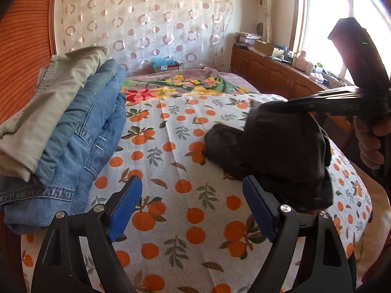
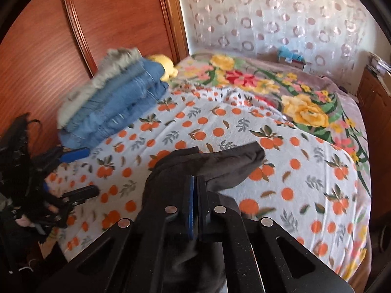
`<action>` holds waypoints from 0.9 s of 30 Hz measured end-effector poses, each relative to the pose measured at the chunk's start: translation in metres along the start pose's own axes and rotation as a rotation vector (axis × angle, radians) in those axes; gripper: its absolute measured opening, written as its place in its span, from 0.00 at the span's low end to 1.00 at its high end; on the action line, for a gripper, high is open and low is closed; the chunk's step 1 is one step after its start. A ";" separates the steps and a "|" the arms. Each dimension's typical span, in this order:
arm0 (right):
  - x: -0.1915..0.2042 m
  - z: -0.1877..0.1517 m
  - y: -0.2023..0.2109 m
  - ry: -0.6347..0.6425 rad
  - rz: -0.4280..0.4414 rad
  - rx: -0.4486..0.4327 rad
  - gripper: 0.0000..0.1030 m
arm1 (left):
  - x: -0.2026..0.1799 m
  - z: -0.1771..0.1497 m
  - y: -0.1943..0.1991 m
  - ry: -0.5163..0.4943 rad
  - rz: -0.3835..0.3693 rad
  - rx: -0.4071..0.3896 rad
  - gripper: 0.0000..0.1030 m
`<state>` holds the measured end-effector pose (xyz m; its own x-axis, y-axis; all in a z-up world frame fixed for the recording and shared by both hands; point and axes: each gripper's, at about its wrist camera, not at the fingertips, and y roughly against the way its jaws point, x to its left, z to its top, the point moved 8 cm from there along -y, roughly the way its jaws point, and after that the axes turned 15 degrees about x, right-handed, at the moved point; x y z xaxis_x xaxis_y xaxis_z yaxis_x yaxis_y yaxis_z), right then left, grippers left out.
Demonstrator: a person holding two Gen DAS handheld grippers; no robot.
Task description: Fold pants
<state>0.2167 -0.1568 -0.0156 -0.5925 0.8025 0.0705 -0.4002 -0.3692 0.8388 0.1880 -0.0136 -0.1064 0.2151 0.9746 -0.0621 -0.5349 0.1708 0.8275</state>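
Pants (image 2: 207,168): dark, bunched on orange-print bed sheet (image 2: 305,195), near bed's front edge; right claw (image 2: 195,183) clamped on fabric fold; left claw (image 1: 193,190) wide, empty, hovering beside; risk: thin pinch slips on lift, bundle collapses; jeans stack (image 1: 80,131) close left, could snag.

No readable text, labels or numbers anywhere, distant box (image 1: 168,67) print perhaps too blurred

Left gripper (image 1: 193,207): jaws spread wide, blue pads apart, nothing between them, angled downward. Right gripper (image 2: 195,183): jaws pressed together, pinching dark cloth, angled downward, gripped by a hand (image 1: 369,144).
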 end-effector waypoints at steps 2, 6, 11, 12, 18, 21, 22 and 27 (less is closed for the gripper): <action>0.002 -0.015 0.018 -0.035 0.005 -0.057 0.02 | -0.005 0.000 0.004 -0.011 -0.005 -0.008 0.83; -0.003 -0.064 0.049 -0.097 0.007 -0.113 0.02 | -0.017 0.003 0.013 -0.026 -0.024 -0.028 0.83; -0.035 -0.147 0.052 -0.232 -0.047 -0.087 0.02 | -0.036 0.007 0.017 -0.059 -0.050 -0.038 0.83; -0.040 -0.160 0.052 -0.255 -0.051 -0.081 0.02 | -0.039 0.008 0.016 -0.067 -0.052 -0.037 0.83; -0.053 -0.218 0.049 -0.356 -0.041 -0.071 0.02 | -0.060 0.018 0.004 -0.091 -0.088 -0.016 0.83; -0.058 -0.222 0.050 -0.376 -0.042 -0.085 0.02 | -0.074 0.027 -0.005 -0.127 -0.092 0.001 0.83; -0.060 -0.220 0.053 -0.378 -0.049 -0.098 0.02 | -0.077 0.029 -0.008 -0.132 -0.091 0.006 0.83; -0.070 -0.198 0.064 -0.391 -0.101 -0.145 0.12 | -0.076 0.045 -0.024 -0.137 -0.077 0.034 0.83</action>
<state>0.0943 -0.3294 -0.0737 -0.2470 0.9449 0.2148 -0.5531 -0.3195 0.7694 0.2211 -0.0984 -0.0963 0.3647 0.9297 -0.0517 -0.4849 0.2371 0.8418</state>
